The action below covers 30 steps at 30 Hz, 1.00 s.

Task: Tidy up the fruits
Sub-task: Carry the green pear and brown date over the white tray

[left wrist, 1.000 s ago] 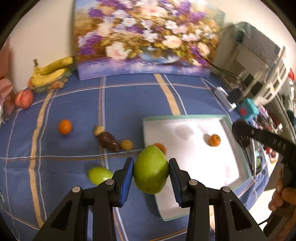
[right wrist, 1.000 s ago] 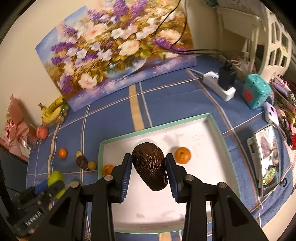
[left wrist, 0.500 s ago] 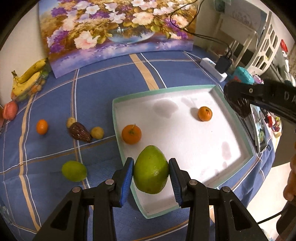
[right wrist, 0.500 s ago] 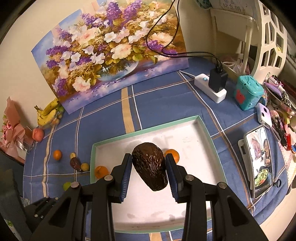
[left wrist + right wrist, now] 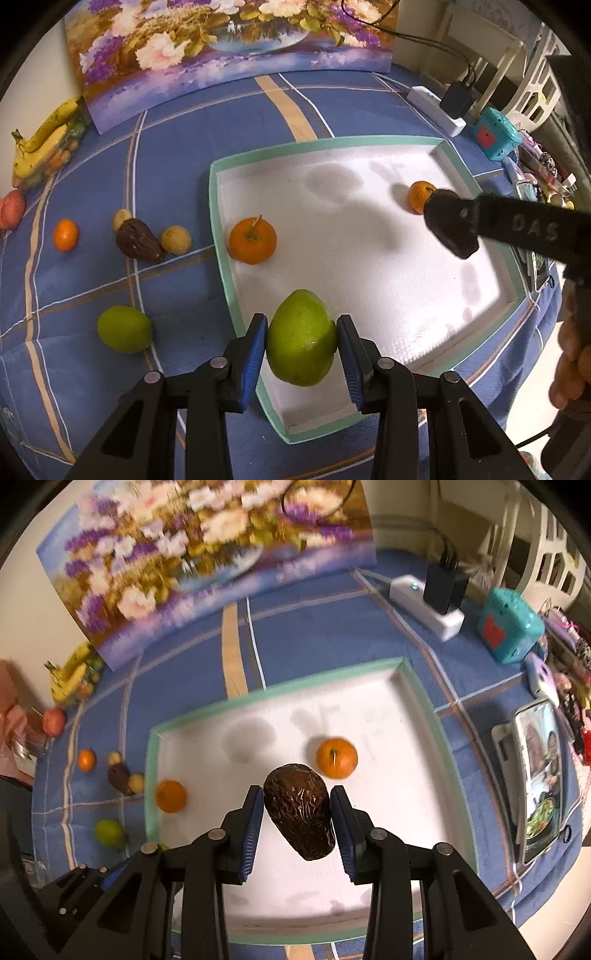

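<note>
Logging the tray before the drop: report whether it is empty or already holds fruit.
Not empty. The white tray holds two oranges, one near its left wall and one mid-tray; otherwise bare.

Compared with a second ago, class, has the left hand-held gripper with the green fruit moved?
Yes. The left hand-held gripper, shut on the green fruit, has shifted from beside the tray's left rim to over its near-left corner.

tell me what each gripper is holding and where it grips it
The left gripper clamps a green fruit across its sides; the right gripper clamps a dark wrinkled fruit likewise.
</note>
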Tool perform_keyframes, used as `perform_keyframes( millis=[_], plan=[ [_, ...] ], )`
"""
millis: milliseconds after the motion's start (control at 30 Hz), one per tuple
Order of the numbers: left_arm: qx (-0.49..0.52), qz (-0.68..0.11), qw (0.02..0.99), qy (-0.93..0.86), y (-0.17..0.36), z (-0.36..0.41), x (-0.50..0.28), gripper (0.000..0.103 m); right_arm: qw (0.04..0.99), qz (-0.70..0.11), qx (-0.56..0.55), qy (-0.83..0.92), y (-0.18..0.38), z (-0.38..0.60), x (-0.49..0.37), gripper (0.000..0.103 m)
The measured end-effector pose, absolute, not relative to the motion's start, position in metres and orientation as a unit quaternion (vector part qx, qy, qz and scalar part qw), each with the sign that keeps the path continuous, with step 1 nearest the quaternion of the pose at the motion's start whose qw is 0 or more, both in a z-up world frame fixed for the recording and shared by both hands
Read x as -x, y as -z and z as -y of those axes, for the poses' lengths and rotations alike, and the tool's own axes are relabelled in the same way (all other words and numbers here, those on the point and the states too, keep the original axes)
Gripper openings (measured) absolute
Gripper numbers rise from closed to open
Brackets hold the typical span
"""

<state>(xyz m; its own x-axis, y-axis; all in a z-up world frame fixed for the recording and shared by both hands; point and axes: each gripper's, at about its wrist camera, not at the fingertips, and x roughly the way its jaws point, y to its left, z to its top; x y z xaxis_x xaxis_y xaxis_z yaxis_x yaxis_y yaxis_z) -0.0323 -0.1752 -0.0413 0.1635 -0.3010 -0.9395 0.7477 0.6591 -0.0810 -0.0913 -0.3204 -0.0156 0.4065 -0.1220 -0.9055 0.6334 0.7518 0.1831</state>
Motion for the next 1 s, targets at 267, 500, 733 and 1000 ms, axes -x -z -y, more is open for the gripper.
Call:
perform_keyframes(
  millis=[267,500,733,1000],
  plan=[
    [-0.221,-0.549,0.726,0.349,0.059,0.179,0.032,0.041,0.772,-0.530,-0.258,0.238,0.046,0.321,0.086,0.039],
    [-0.226,-0.559,0.723,0.338,0.074,0.181,0.034,0.041,0.755,-0.555,-0.264,0.229,0.067,0.323,0.084,0.039],
    [-0.224,-0.559,0.723,0.339,0.077,0.183,0.035,0.041,0.751,-0.563,-0.258,0.230,0.071,0.323,0.086,0.039],
    [-0.227,-0.556,0.724,0.341,0.078,0.180,0.035,0.042,0.749,-0.567,-0.252,0.231,0.073,0.322,0.084,0.039]
  ],
)
